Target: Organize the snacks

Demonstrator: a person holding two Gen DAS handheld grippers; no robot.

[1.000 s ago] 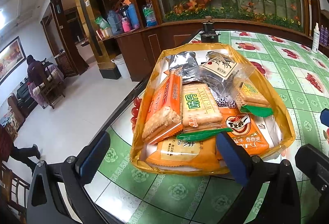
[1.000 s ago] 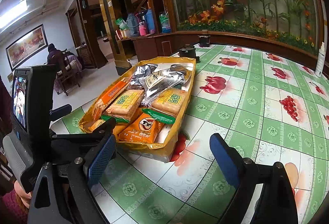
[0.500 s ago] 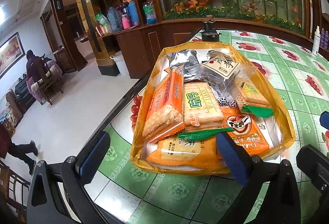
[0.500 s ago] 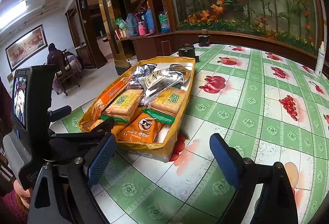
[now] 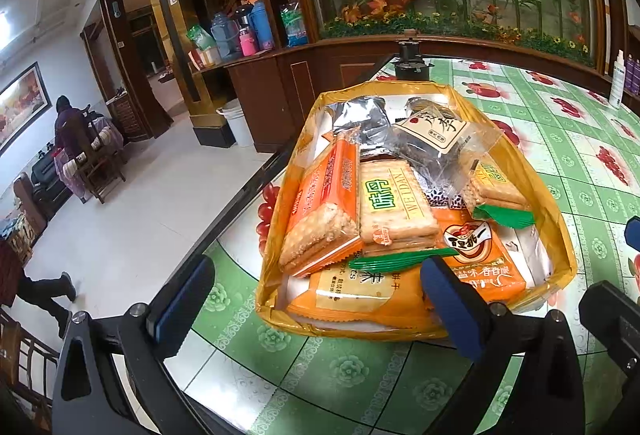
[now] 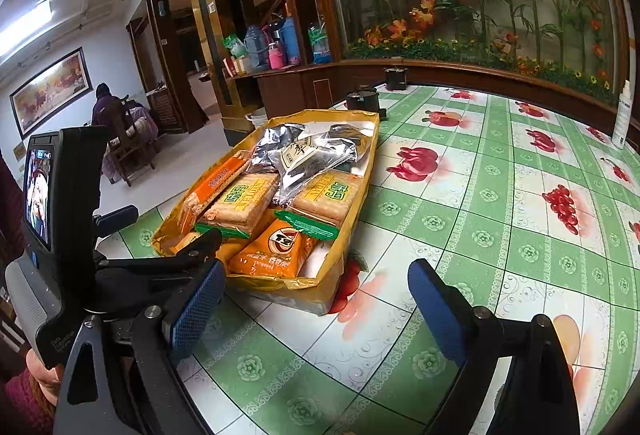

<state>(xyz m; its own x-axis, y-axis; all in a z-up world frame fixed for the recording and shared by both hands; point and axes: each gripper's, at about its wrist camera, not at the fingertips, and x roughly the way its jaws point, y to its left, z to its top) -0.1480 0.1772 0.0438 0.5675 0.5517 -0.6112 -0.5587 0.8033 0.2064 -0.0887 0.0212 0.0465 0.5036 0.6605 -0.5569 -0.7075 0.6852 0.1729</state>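
Unmoved snack tray [image 5: 558, 231] before left gripper [image 5: 316, 295]

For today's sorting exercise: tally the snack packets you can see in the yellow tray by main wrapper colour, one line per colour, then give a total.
Orange packets: 3, namely cracker pack, bottom pack, cartoon-logo pack
Clear packs with green print and ends: 2
Silver foil bags: 1
Clear bags with a cream label: 1
Total: 7 visible; more may lie hidden underneath in the yellow tray.
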